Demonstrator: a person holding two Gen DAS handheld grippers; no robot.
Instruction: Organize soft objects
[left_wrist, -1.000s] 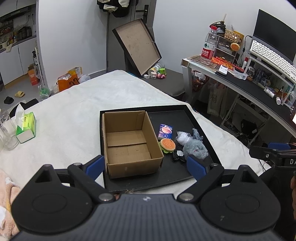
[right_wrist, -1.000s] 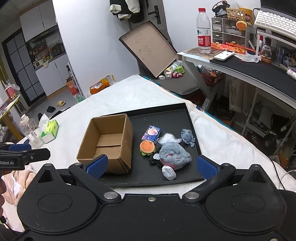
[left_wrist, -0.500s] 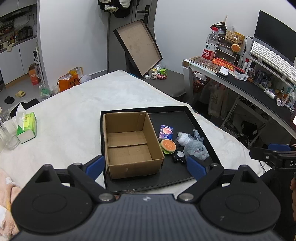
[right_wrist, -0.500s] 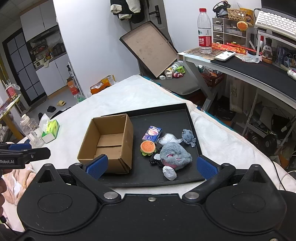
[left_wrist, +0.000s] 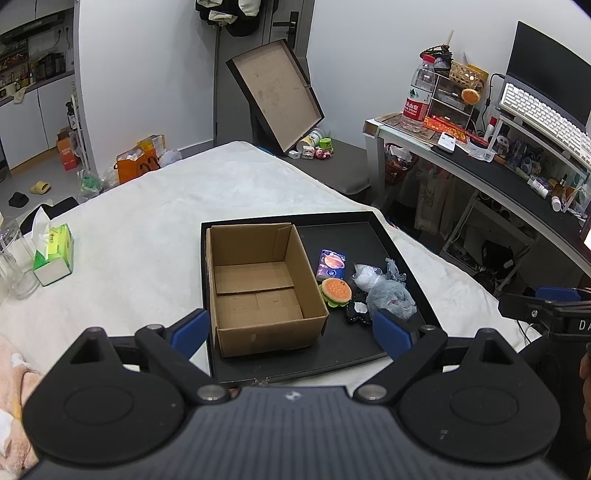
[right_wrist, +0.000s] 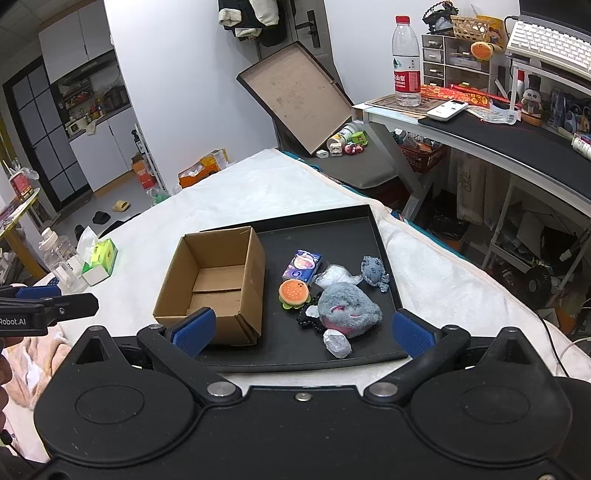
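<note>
A big white fluffy bed cover (right_wrist: 258, 184) holds a flat black tray (right_wrist: 332, 229). On the tray's left side sits an open brown cardboard box (right_wrist: 218, 280), empty inside. Right of the box lie the soft things: a grey plush toy (right_wrist: 347, 308), a small grey octopus (right_wrist: 373, 271), a burger toy (right_wrist: 293, 292), and what may be a crinkly white bag (right_wrist: 332, 275). Left tongs (left_wrist: 291, 328) and right tongs (right_wrist: 303, 332) both hang wide apart, holding nothing.
</note>
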